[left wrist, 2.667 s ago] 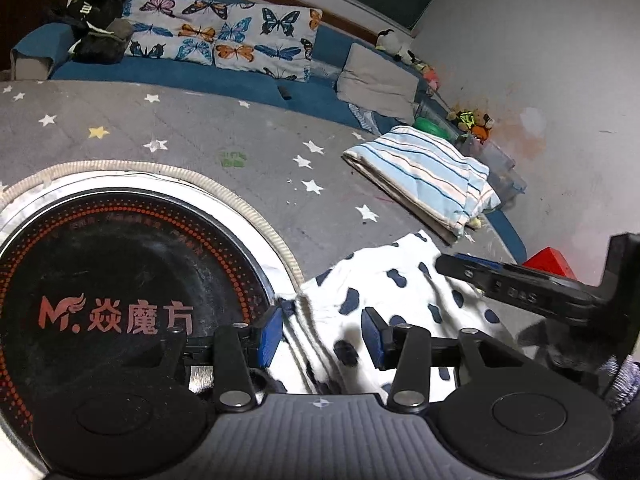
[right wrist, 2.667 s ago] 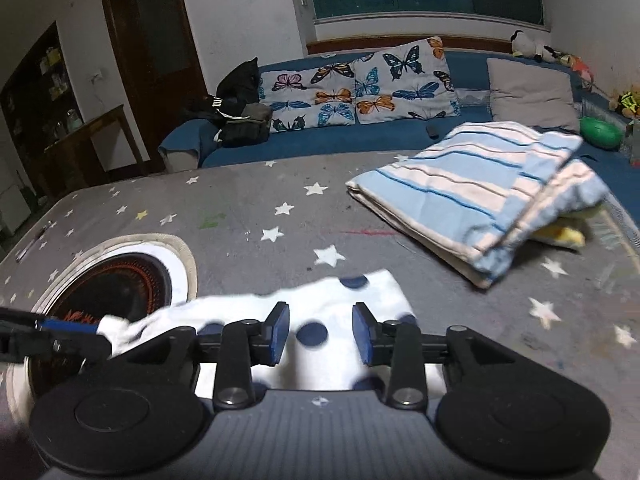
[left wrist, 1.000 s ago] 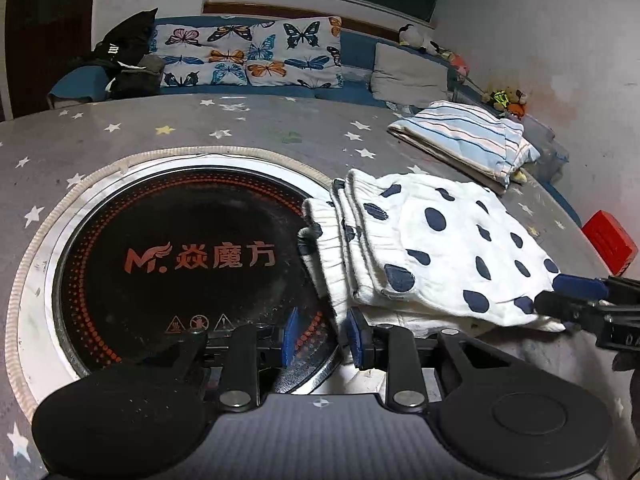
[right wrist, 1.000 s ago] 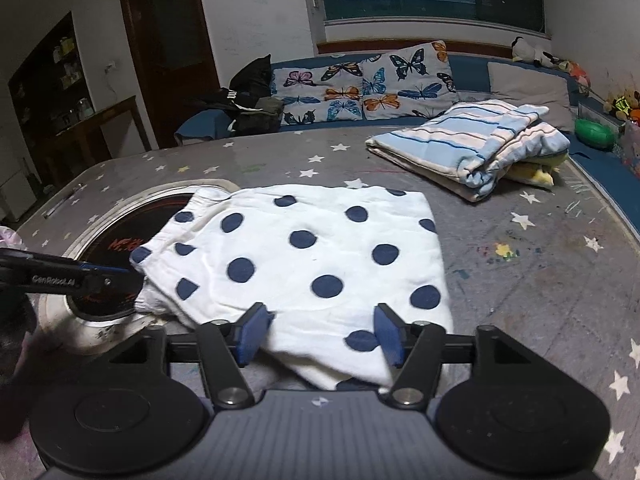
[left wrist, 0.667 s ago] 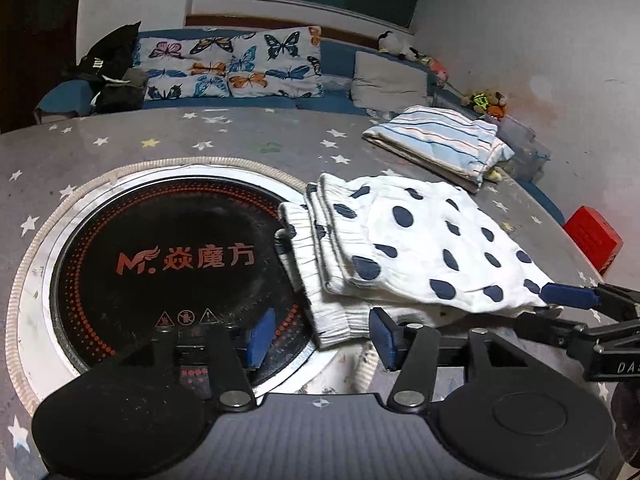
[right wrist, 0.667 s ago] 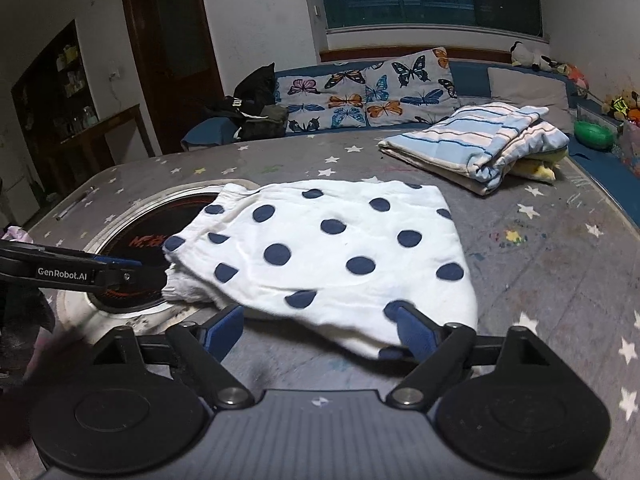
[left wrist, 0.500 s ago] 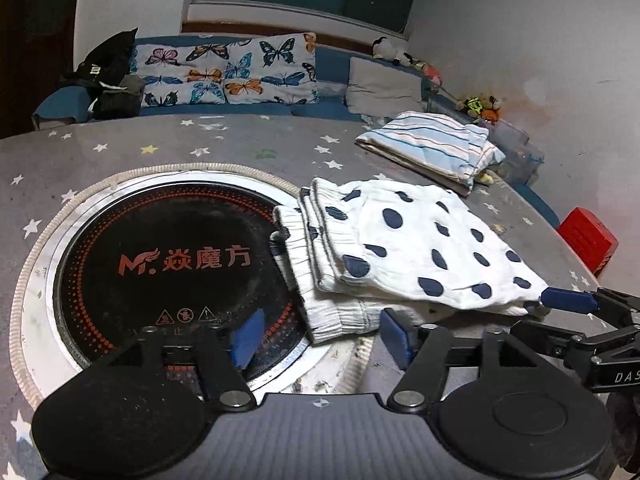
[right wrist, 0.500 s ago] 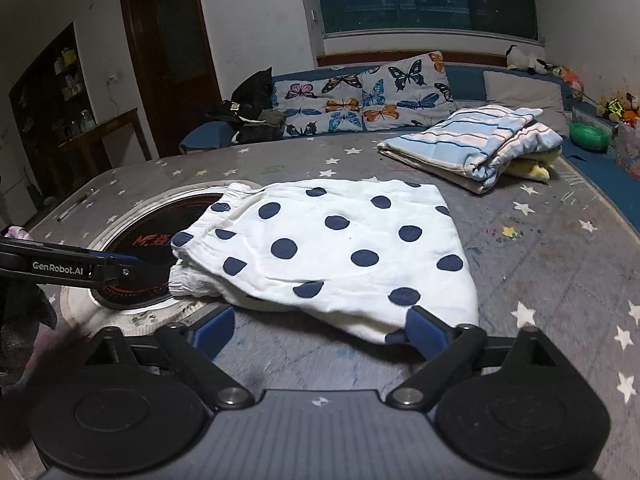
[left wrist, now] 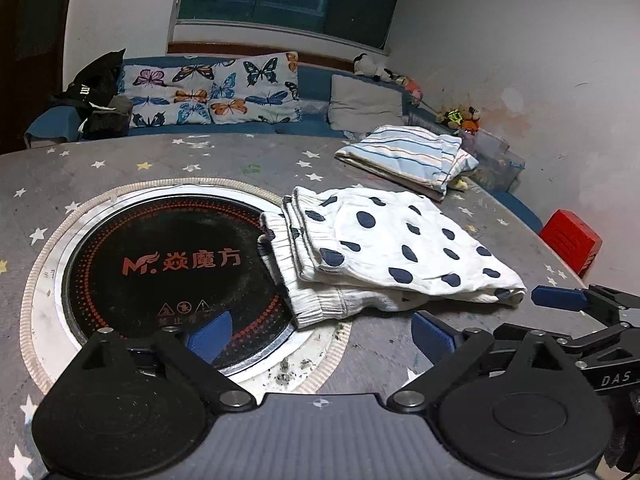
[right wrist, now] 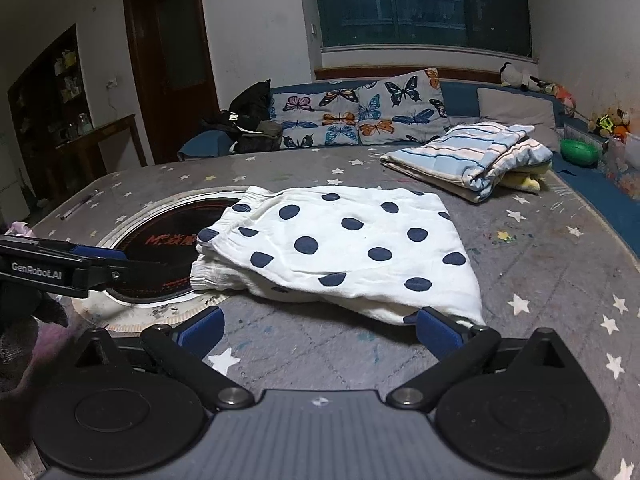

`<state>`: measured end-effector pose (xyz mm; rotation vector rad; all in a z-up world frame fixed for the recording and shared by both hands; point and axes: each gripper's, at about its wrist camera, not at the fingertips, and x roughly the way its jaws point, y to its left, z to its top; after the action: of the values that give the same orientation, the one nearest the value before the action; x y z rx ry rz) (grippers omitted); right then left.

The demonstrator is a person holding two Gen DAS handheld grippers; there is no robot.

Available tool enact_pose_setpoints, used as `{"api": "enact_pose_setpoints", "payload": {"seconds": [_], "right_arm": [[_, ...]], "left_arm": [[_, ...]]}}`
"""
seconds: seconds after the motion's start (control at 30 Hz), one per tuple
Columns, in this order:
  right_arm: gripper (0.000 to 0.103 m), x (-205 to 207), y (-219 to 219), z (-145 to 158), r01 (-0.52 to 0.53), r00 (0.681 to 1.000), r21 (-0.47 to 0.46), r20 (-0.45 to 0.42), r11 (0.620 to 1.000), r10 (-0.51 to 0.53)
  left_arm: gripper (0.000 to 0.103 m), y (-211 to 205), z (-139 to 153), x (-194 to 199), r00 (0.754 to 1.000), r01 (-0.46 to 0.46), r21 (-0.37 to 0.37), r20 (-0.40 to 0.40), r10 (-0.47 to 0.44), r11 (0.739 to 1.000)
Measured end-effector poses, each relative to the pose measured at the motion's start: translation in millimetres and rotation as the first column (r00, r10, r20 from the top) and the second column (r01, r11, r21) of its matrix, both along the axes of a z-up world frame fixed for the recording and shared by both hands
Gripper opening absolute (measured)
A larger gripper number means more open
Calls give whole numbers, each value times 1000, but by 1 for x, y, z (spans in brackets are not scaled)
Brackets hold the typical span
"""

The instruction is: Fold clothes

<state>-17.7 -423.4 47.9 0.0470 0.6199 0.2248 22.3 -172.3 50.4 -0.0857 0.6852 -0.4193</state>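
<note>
1. Releasing is the event at this moment: both tongs were pinched on the near hem of the polka-dot garment a second ago, and both have let go.
2. Left side first. Left tongs are spreading toward their widest, nothing between the blue pads; below them lie only the hob ring and bare counter. They have backed off toward the camera since the earlier frames.
3. Round black induction hob is sunk in the counter; the garment's ribbed waistband edge overlaps its right rim.
4. Centre. Garment lies flat on the counter, folded over on itself, with several layers showing at the waistband. Exact layer count uncertain under the fisheye and dim light.
5. Right side. Right tongs are also opening to near full span, empty; the right pad sits just beside the garment's near corner, seemingly not pressing it.
6. Far right: striped folded bundle sits well apart, untouched.
7. Reading: this fold is laid down and freed. Judged next need: another fold, or moving the piece toward the striped bundle.
</note>
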Motion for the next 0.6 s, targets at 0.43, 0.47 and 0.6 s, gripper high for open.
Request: {"api": "enact_pose_setpoints", "payload": {"seconds": [0.43, 0.47, 0.6], "right_arm": [[103, -23, 16, 5, 29, 999, -28, 22, 999, -29], [103, -24, 18, 5, 36, 999, -44, 20, 998, -35], [103, -29, 24, 2, 46, 999, -74, 11, 996, -46]], "left_arm": [[103, 14, 13, -29, 996, 47, -82, 80, -40, 996], [103, 14, 14, -31, 996, 49, -81, 82, -43, 996], [103, 14, 14, -37, 996, 47, -83, 82, -40, 995]]}}
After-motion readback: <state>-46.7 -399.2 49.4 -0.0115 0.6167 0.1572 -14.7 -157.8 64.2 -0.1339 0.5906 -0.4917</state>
